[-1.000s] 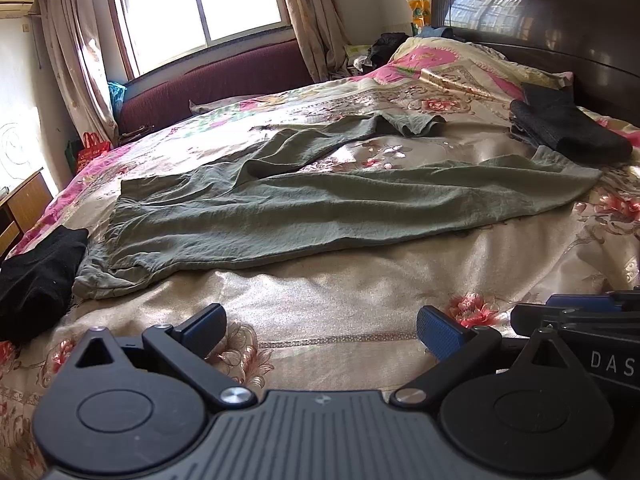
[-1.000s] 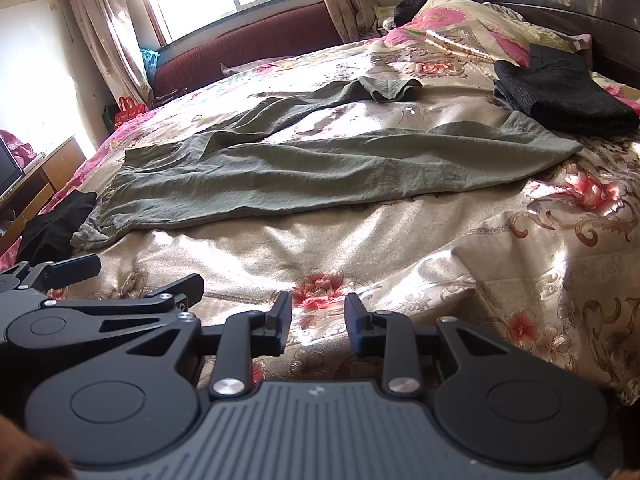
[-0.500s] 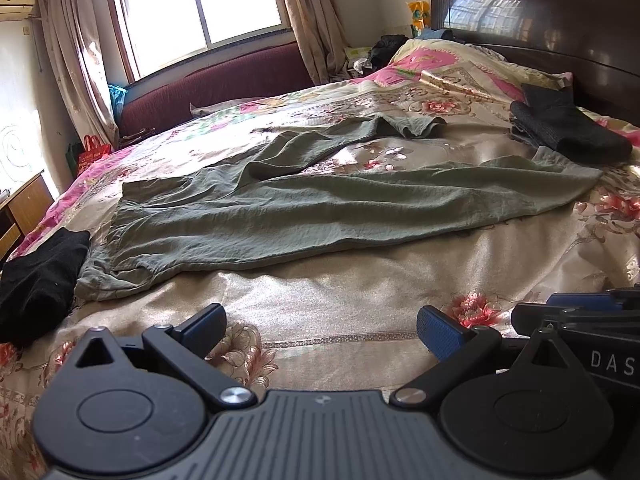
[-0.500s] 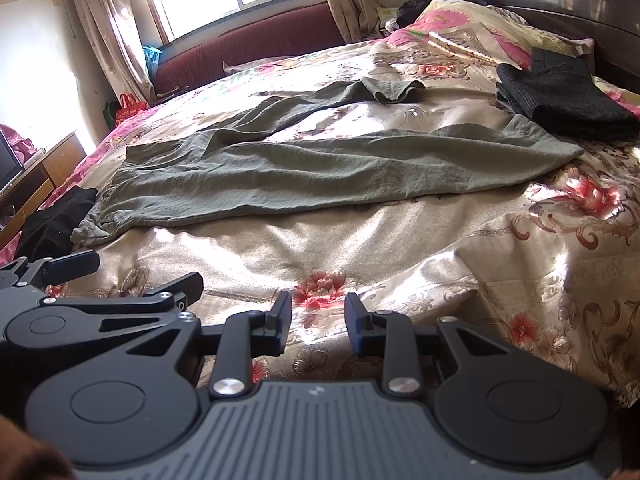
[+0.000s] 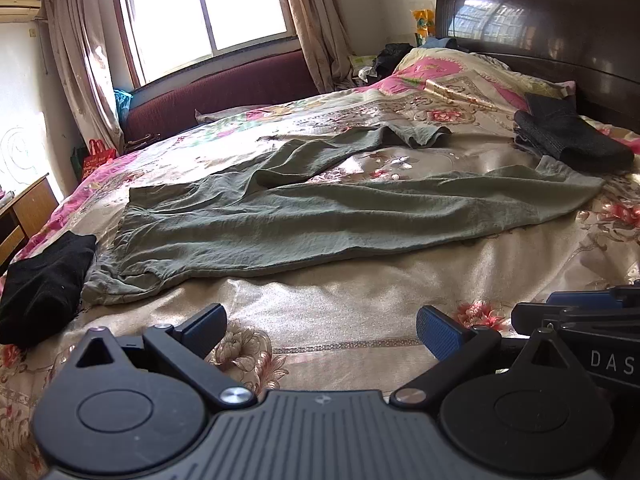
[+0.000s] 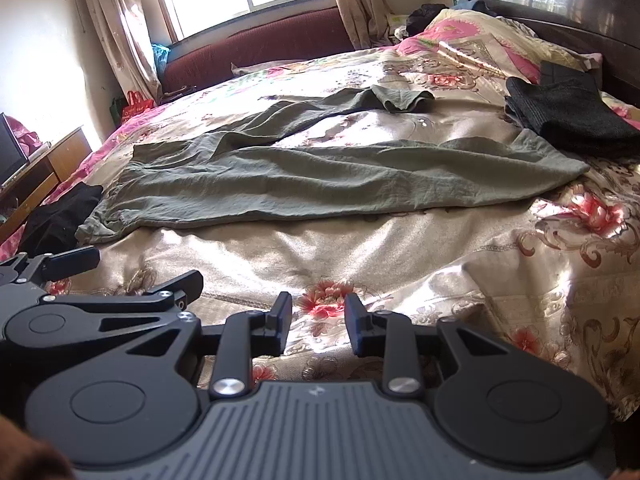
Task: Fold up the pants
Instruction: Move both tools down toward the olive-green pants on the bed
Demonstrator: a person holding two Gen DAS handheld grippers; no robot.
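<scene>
Olive green pants (image 5: pixel 328 220) lie spread flat across the floral bedspread, waistband at the left, legs running right; they also show in the right wrist view (image 6: pixel 320 176). The far leg angles off toward the pillows. My left gripper (image 5: pixel 320 330) is wide open and empty, above the bedspread in front of the pants. My right gripper (image 6: pixel 318 320) is partly open with a narrow gap, empty, also short of the pants. The right gripper's side shows at the right edge of the left wrist view (image 5: pixel 580 312), and the left gripper at the left of the right wrist view (image 6: pixel 100 276).
A black garment (image 5: pixel 44 280) lies at the bed's left edge by the waistband. A folded dark garment (image 5: pixel 572 140) lies by the pillows (image 5: pixel 460 76) near the dark headboard (image 5: pixel 540 28). A wooden cabinet (image 6: pixel 48 172) stands left of the bed.
Both grippers have drifted slightly toward the pants. Jaw openings are unchanged and the pants have not moved.
</scene>
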